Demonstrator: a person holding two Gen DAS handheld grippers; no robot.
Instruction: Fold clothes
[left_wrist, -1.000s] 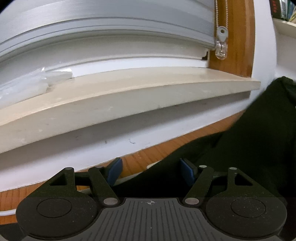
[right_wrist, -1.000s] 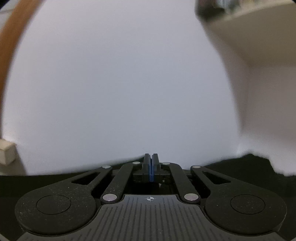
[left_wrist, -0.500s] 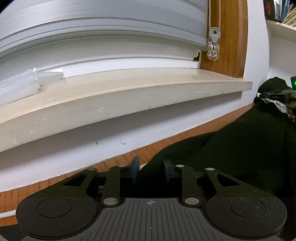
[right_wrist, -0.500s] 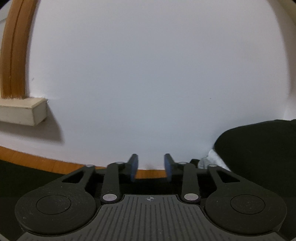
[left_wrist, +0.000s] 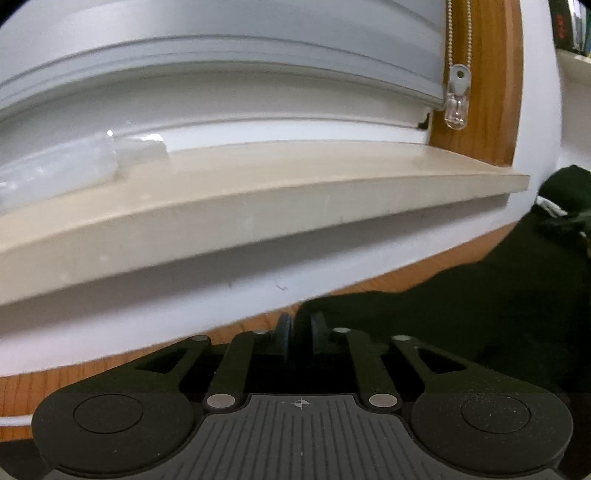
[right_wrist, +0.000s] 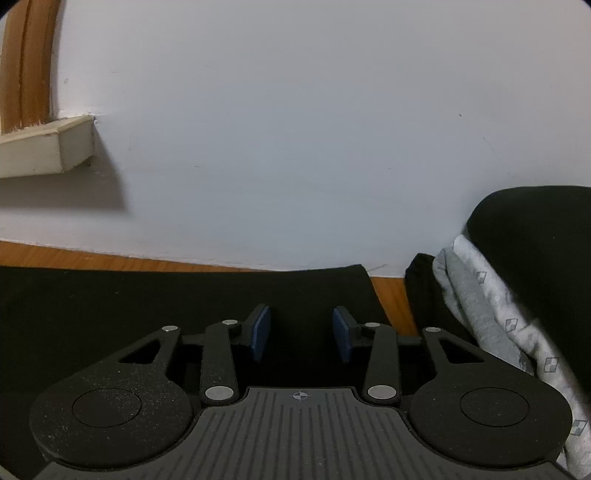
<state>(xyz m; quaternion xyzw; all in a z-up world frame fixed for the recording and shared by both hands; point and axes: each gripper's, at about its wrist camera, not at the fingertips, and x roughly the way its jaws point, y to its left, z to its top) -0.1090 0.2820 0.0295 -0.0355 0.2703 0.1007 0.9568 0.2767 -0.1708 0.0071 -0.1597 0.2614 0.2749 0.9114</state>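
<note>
Tools on black garment, both up against the wall

Left tool (left_wrist: 301, 328) has its pads narrow, pinching the black garment (left_wrist: 461, 314) edge after just reopening a touch; right tool (right_wrist: 301, 334) has just been spreading, nothing gripped, over the same cloth on the wooden bench (right_wrist: 391, 295). Grey patterned clothes (right_wrist: 491, 314) sit right, windowsill (left_wrist: 258, 210) beyond.

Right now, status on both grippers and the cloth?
Left gripper just closing, pinching cloth edge. Right gripper just opened, above cloth, empty. Clothes pile close at right.
</note>
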